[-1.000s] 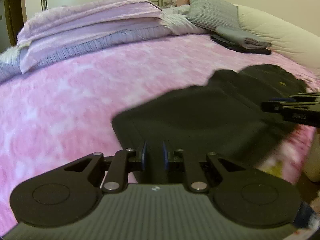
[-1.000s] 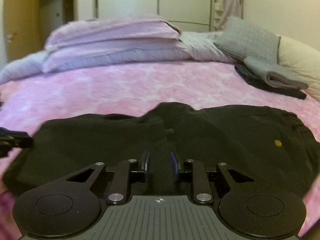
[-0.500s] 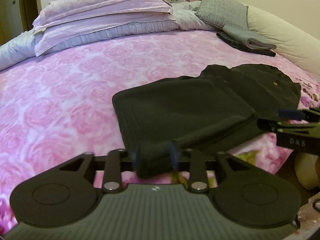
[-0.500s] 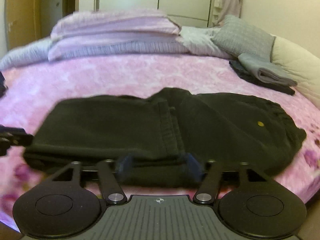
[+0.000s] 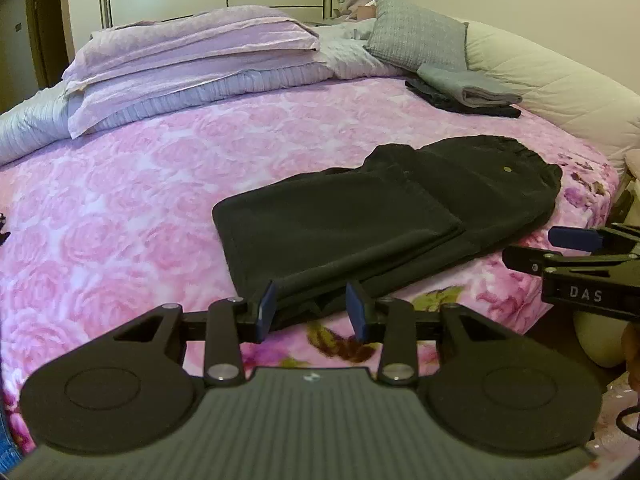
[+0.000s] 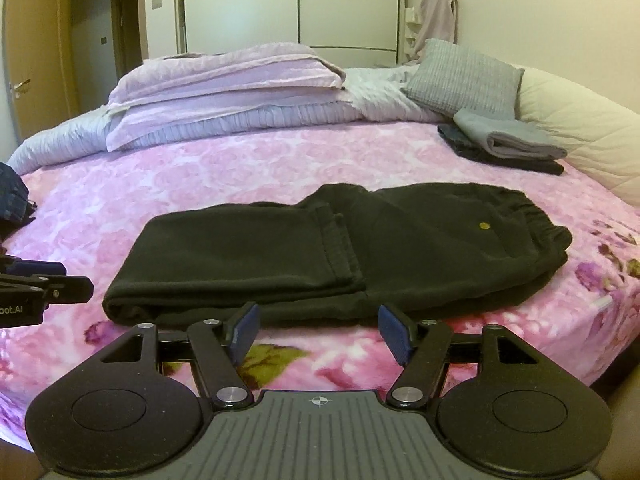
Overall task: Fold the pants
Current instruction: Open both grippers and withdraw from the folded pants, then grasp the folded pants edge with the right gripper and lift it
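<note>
Black pants point(image 5: 360, 224) point(image 6: 320, 256) lie on the pink floral bedspread point(image 5: 140, 208) near its front edge. The legs are folded over toward the waistband, which points right and has a small yellow dot. My left gripper point(image 5: 312, 312) is open, just in front of the near edge of the folded legs, holding nothing. My right gripper point(image 6: 320, 330) is open wide, a little back from the pants' near edge, empty. Each gripper shows at the side of the other's view, the right gripper point(image 5: 576, 240) and the left gripper point(image 6: 40, 280).
Folded grey and dark clothes point(image 5: 468, 92) point(image 6: 508, 144) lie at the back right. Lilac pillows and blankets point(image 5: 192, 64) point(image 6: 228, 88) are stacked at the head. A cream quilted bolster point(image 5: 560, 92) runs along the right. Dark blue cloth point(image 6: 12, 200) lies at the left edge.
Both grippers went from shut on the pants' cloth to open. They laid the folded legs down and drew back toward the front edge of the bed.
</note>
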